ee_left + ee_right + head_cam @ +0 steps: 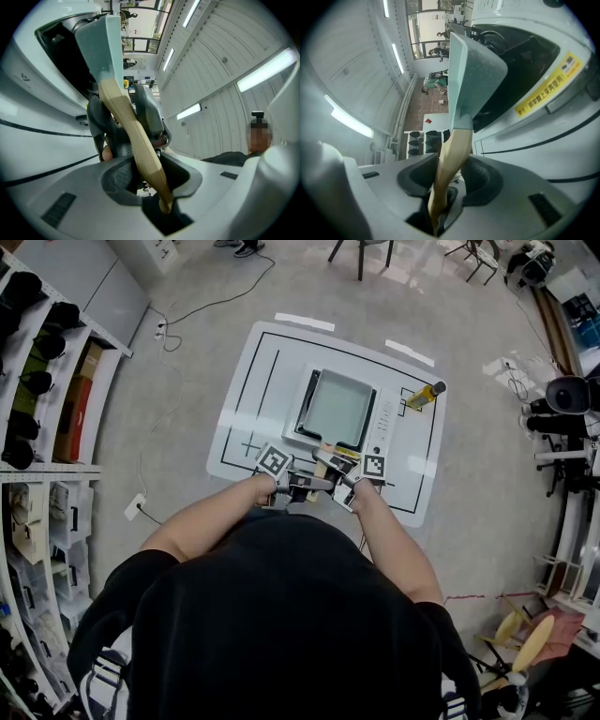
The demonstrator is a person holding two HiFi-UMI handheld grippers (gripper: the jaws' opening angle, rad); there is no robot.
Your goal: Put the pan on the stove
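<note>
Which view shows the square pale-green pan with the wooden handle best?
The head view: it shows the whole square pale-green pan from above, over the white stove. The left gripper view and right gripper view each show only its wooden handle between the jaws and one edge of the pan body.

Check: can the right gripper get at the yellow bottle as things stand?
Probably not yet: the right gripper is shut on the pan's wooden handle; the bottle stands clear beside the stove.
</note>
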